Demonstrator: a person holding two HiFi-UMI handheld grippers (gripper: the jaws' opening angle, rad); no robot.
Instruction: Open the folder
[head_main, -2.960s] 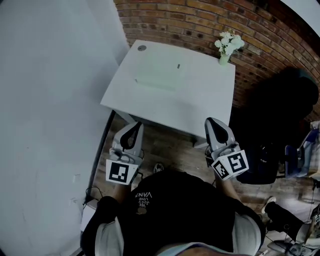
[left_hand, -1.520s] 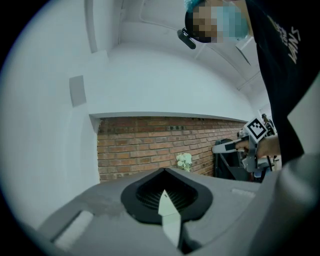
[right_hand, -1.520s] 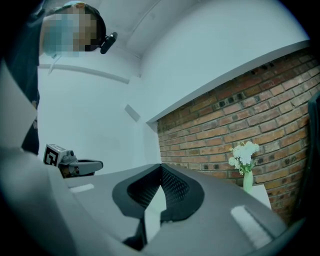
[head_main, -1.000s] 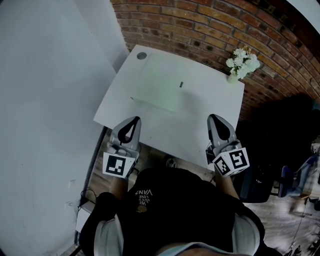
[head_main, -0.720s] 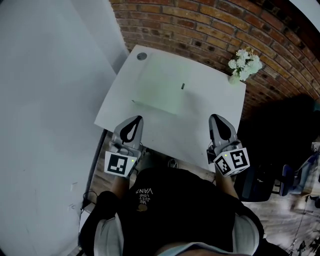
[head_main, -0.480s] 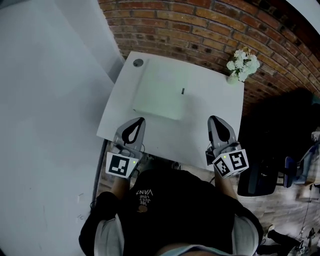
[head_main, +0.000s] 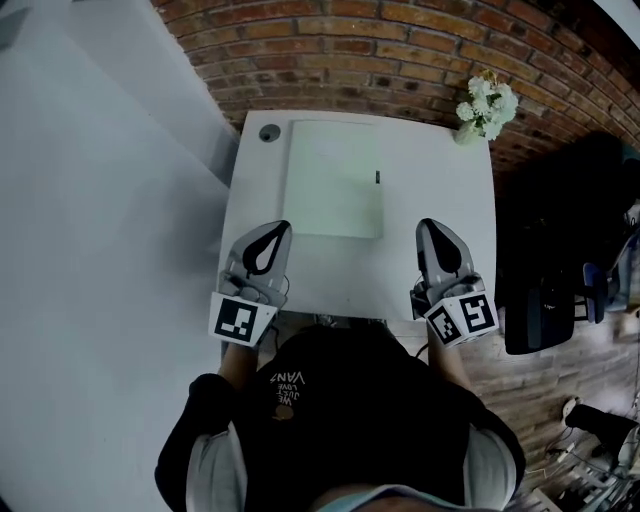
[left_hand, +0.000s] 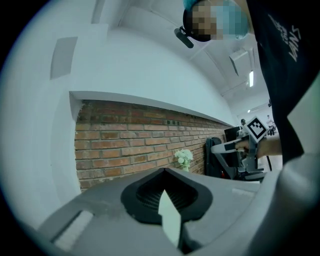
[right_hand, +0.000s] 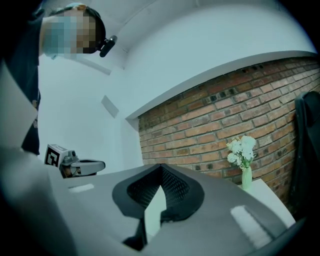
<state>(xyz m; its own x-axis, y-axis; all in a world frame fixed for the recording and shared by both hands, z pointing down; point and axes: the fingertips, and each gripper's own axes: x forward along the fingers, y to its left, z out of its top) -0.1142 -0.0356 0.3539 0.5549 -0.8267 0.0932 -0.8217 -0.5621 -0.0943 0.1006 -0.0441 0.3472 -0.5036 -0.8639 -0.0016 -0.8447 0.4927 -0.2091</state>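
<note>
folder (head_main: 333, 180): pale green, closed, flat | on white table (head_main: 440, 230) | dark edge tab (head_main: 378, 177)

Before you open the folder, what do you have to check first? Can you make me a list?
1. Folder lies flat on the table and looks shut: ok.
2. Grippers empty: ok. The left gripper and right gripper both have their jaws together with nothing in them.
3. Grippers at the folder: not ok. Both sit over the table's near edge, apart from the folder.
4. Flowers out of the way: ok. They stand at the far right corner, away from the folder.
5. Dark bit at the folder's right edge, a clasp or not: cannot tell.
</note>
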